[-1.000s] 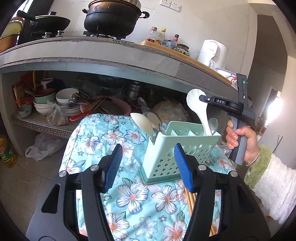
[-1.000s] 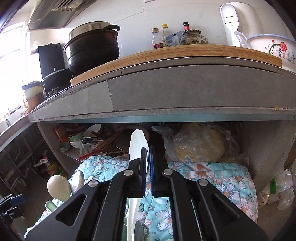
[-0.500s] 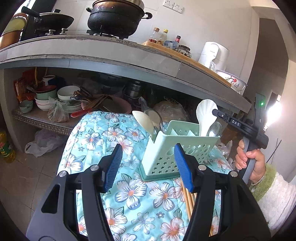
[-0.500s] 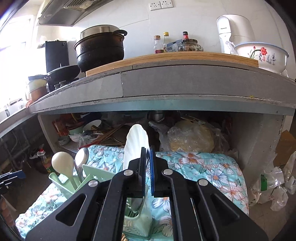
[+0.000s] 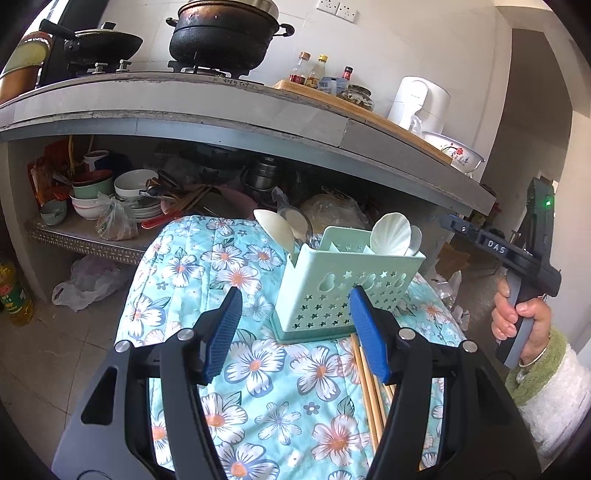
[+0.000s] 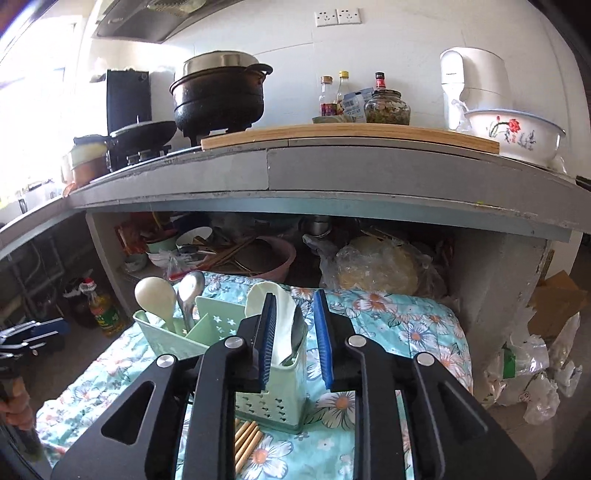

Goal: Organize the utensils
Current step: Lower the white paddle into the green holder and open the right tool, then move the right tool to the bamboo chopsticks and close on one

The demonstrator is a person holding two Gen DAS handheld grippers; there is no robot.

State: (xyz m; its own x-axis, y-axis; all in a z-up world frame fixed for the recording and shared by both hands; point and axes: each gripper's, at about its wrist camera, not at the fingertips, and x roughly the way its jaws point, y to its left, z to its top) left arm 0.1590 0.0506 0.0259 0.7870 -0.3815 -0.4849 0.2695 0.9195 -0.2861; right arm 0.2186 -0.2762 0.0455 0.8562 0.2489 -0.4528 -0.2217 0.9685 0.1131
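Observation:
A mint green utensil holder [image 5: 347,288] stands on a floral cloth [image 5: 251,369]. It also shows in the right wrist view [image 6: 273,398]. A white ladle [image 5: 389,238] and a metal spoon stand in its right compartment, a cream spoon [image 5: 275,230] and a metal spoon in its left one. My right gripper [image 6: 297,332] is open just above the white ladle [image 6: 280,314], which stands free in the holder. My left gripper [image 5: 295,328] is open and empty in front of the holder. Wooden chopsticks [image 5: 365,384] lie on the cloth by the holder's base.
A concrete counter [image 5: 221,110] overhangs the cloth and carries a black pot [image 5: 221,33], bottles and a white kettle [image 5: 421,99]. The shelf beneath holds bowls [image 5: 133,184] and bags. An oil bottle [image 5: 14,295] stands on the floor at the left.
My right gripper lowered the white ladle into the holder's right compartment, then opened and let it go. The left gripper stayed open in place.

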